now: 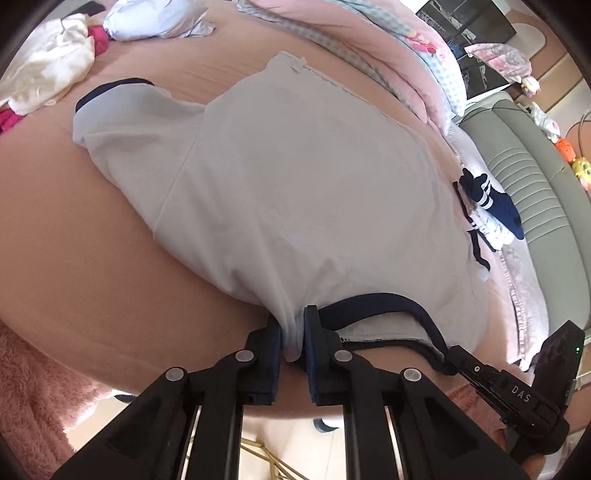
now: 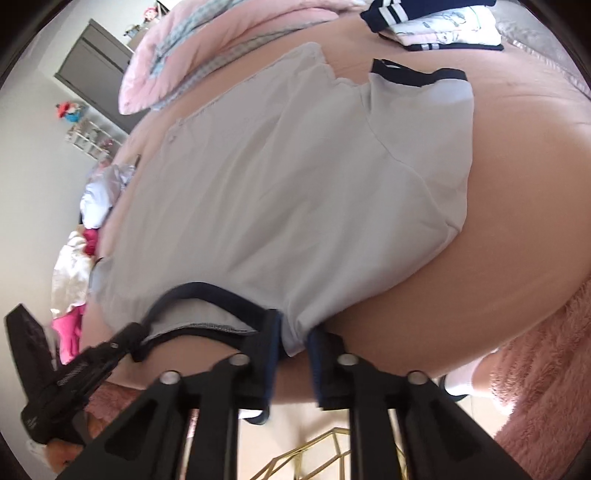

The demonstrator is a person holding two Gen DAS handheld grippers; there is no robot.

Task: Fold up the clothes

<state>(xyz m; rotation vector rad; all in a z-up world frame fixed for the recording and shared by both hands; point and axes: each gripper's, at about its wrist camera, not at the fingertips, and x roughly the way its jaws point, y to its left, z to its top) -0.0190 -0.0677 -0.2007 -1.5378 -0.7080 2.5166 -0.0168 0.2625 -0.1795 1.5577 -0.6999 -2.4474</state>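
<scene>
The pale grey short-sleeved T-shirt with navy trim (image 1: 295,177) lies spread flat on the pink bed (image 1: 74,236), its navy collar at the bed's near edge. The left tool (image 1: 293,332) is clamped on the shoulder cloth beside the collar, and the right tool (image 2: 295,334) pinches the opposite shoulder. Both bites look shallow; uneven lifting could slip the thin fabric free or skew the fold.

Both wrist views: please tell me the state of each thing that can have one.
Left gripper: shut on the shirt's shoulder.
Right gripper: shut on the other shoulder.
Pale grey T-shirt with navy trim: spread flat on the bed, unfolded.
Navy striped clothes: folded, stacked.
White and pink clothes: crumpled, unfolded.
</scene>
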